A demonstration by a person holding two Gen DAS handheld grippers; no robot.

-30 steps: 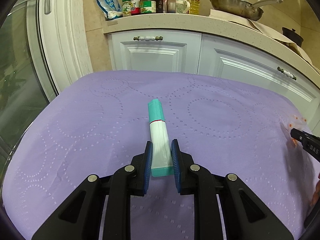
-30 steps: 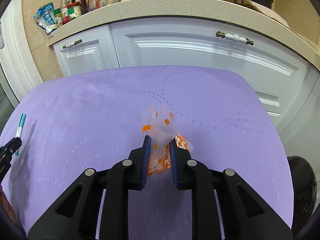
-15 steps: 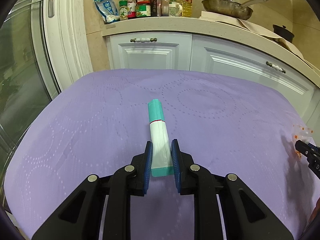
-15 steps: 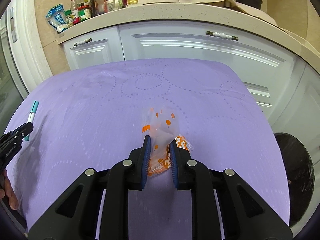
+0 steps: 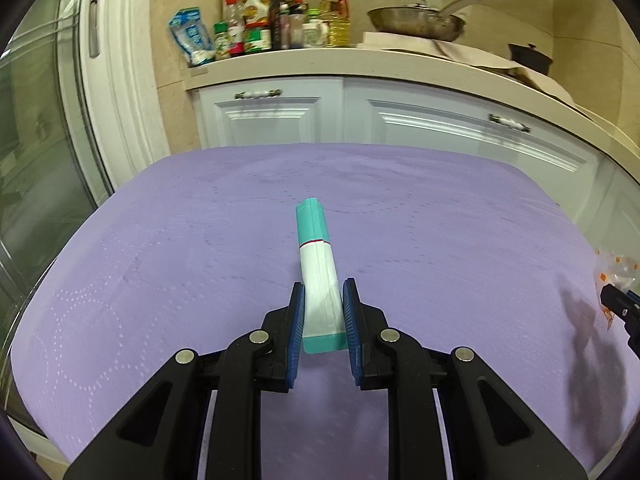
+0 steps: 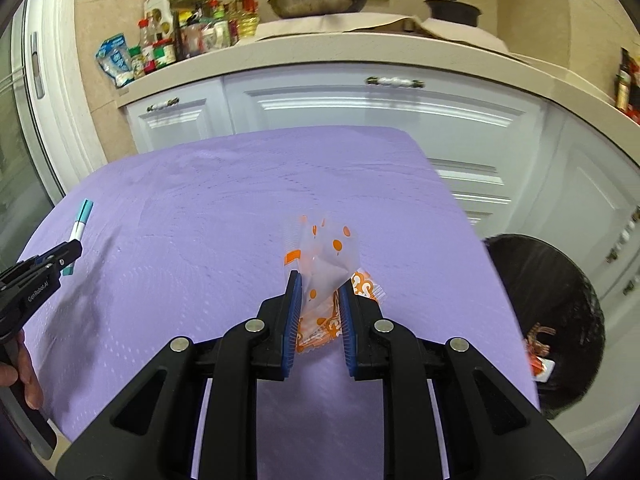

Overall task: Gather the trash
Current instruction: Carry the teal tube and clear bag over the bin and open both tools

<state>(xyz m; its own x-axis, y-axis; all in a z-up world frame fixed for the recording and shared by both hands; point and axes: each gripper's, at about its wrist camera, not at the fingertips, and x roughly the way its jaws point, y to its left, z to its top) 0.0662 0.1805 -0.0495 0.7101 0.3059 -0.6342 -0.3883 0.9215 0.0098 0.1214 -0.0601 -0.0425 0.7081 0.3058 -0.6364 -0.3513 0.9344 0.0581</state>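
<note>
My left gripper point(image 5: 323, 292) is shut on a teal and white packet point(image 5: 317, 264) and holds it above the purple tablecloth point(image 5: 200, 248). My right gripper point(image 6: 319, 286) is shut on a clear wrapper with orange dots point(image 6: 322, 256), also above the cloth. The left gripper point(image 6: 52, 258) and its packet point(image 6: 80, 220) show at the left edge of the right wrist view. The right gripper's tip and wrapper point(image 5: 614, 276) show at the right edge of the left wrist view.
A black-lined trash bin point(image 6: 560, 320) with some trash in it stands on the floor right of the table. White cabinets point(image 6: 360, 112) and a counter with bottles point(image 5: 276, 28) and a pan point(image 5: 416, 24) stand behind. A glass door point(image 5: 36, 152) is at left.
Both grippers have risen and pulled back from the cloth with their items still held. The trash bin has come further into the right wrist view.
</note>
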